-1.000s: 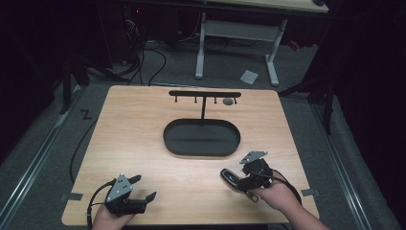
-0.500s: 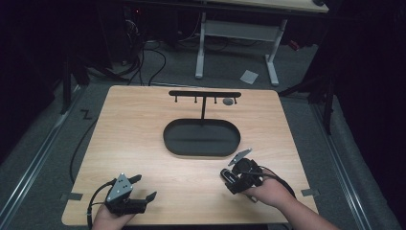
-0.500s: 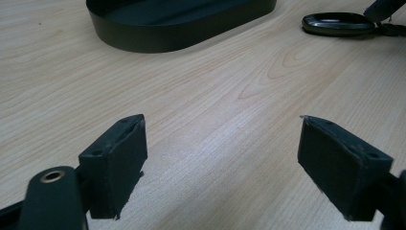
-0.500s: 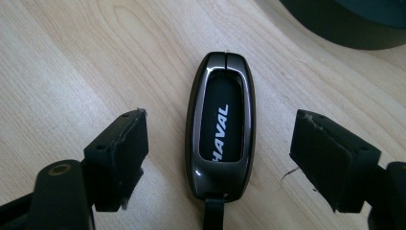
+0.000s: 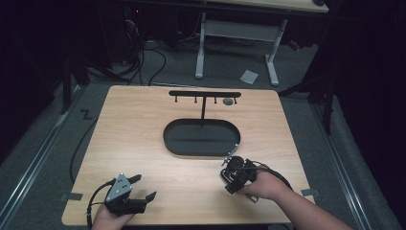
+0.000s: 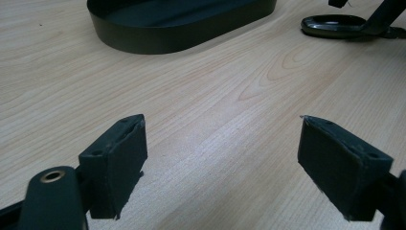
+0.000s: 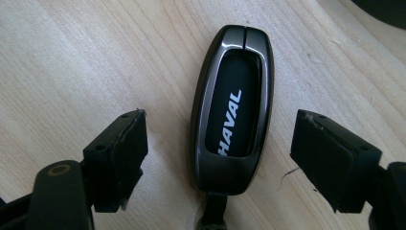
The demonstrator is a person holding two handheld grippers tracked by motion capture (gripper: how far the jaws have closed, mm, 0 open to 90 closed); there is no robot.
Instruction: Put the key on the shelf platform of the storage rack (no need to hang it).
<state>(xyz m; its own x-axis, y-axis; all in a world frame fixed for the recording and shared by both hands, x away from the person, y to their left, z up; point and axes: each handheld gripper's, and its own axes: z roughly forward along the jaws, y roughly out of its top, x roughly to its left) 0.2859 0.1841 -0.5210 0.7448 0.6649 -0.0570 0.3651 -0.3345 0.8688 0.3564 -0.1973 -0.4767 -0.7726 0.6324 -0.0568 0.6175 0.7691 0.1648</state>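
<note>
Jaws on R gripper (image 7: 218, 158) stand wide apart, nothing pinched: key fob (image 7: 233, 108) lies flat on the wood between them, clear gap each side, pads not touching. Fob's long axis runs straight away from me along the jaw line in the right gripper view, "HAVAL" lettering reads lengthwise, strap end nearest the gripper body. So closing direction is across the fob's narrow width; my call is that's the right approach, just need to come down and squeeze.

L gripper (image 6: 222, 167) also released, jaws wide, bare table (image 6: 191, 105) betw. them. From its view the fob (image 6: 335, 24) sits far off to the upper right, R jaw tips over it.

High view: R gripper (image 5: 231, 176) near the table's front right, just short of the oval tray (image 5: 201, 151); L gripper (image 5: 143, 188) front left, well apart from the fob. R hand is clearly the nearer one.

Farther back: black rack w/ pegs (image 5: 204, 94) stands behind the tray, small grey item hanging at its right end, can't ID it.
</note>
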